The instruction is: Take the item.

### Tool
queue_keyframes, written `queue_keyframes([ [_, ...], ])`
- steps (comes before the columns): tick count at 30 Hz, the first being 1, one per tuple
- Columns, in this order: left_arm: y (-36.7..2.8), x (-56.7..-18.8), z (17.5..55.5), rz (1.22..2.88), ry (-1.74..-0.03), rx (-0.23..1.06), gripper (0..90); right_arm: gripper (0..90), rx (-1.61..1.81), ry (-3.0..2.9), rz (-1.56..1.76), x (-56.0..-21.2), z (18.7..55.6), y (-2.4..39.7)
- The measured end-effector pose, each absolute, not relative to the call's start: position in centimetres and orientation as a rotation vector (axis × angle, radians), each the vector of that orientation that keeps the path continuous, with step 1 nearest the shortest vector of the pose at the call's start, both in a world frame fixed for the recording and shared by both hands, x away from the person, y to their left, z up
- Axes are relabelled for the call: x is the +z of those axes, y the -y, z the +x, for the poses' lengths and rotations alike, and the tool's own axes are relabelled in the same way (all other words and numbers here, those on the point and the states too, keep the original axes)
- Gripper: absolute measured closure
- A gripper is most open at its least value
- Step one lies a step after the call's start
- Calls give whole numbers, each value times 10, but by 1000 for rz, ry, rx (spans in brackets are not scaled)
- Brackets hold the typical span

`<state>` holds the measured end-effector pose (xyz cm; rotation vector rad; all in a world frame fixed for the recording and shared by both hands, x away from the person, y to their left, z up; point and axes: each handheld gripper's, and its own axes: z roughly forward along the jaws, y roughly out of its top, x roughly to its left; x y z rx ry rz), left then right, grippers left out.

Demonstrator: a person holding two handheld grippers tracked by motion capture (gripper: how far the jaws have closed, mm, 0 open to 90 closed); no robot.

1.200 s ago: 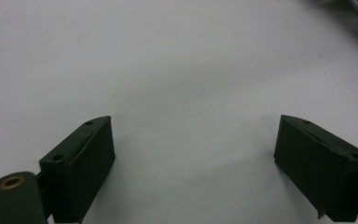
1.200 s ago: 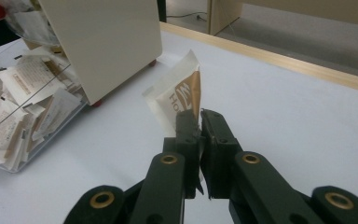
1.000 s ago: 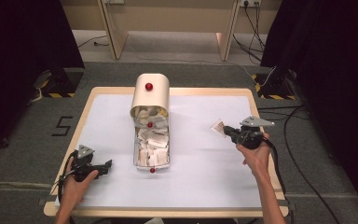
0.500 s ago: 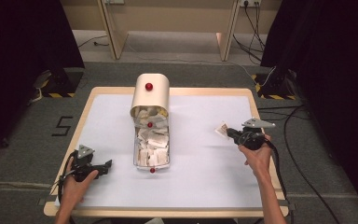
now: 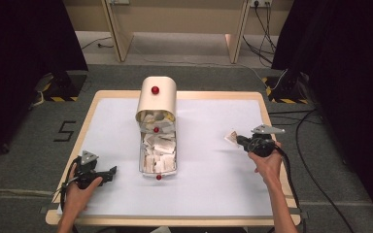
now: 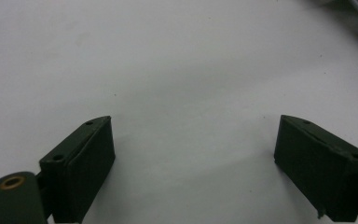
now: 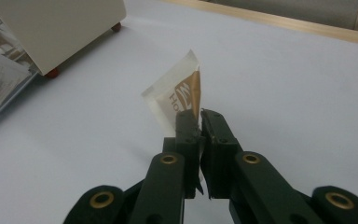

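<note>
My right gripper is shut on a small white sachet with brown print, holding it upright just above the white table top at the right. A cream box with a rounded lid stands at the middle back. A clear tray full of several sachets sticks out of it toward me. My left gripper rests low at the front left, open, with bare table between its jaws.
Red knobs sit on the box lid and at the tray's front end. The white mat is framed by a wooden table edge. Cables lie on the floor to the right.
My right gripper and its sachet have drifted slightly right and toward the near edge. The left gripper has stayed put.
</note>
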<state>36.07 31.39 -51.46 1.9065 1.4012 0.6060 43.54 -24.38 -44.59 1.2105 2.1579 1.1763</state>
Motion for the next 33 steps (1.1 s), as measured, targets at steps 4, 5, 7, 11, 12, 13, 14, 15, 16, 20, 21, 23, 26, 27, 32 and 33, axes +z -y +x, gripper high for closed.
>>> queue_keyframes([
  [4,-314,-515,361,1906,-1401,607,113,859,1168,-2166,1213,-450,437,243],
  [5,-314,-515,361,1906,-1401,607,113,860,1164,-2169,1214,-450,437,243],
  [7,-314,-515,361,1906,-1401,607,113,859,1154,-2180,1218,-453,437,242],
  [11,-314,-515,361,1906,-1401,607,113,858,1141,-2188,1221,-457,438,241],
  [12,-314,-515,361,1906,-1401,607,113,858,1141,-2188,1221,-457,438,241],
  [13,-314,-515,361,1906,-1401,606,113,858,1132,-2192,1222,-459,438,240],
  [14,-314,-515,361,1906,-1401,606,113,858,1132,-2192,1222,-459,438,240],
  [15,-314,-515,361,1906,-1401,607,113,857,1126,-2195,1227,-460,439,240],
  [16,-314,-515,361,1906,-1401,607,113,857,1126,-2195,1227,-460,439,240],
  [20,-314,-515,361,1906,-1402,606,113,856,1112,-2197,1234,-463,440,241],
  [21,-314,-515,361,1906,-1401,607,113,855,1104,-2201,1233,-463,440,241],
  [23,-314,-515,361,1906,-1401,607,113,853,1098,-2201,1236,-465,440,241],
  [26,-314,-515,361,1907,-1401,606,113,853,1094,-2200,1234,-466,441,241],
  [27,-314,-515,361,1906,-1401,607,113,853,1087,-2199,1235,-467,441,242],
  [32,-314,-515,361,1907,-1401,607,113,851,1077,-2196,1251,-468,442,243],
  [33,-314,-515,361,1907,-1401,607,113,850,1074,-2197,1251,-469,442,244],
])
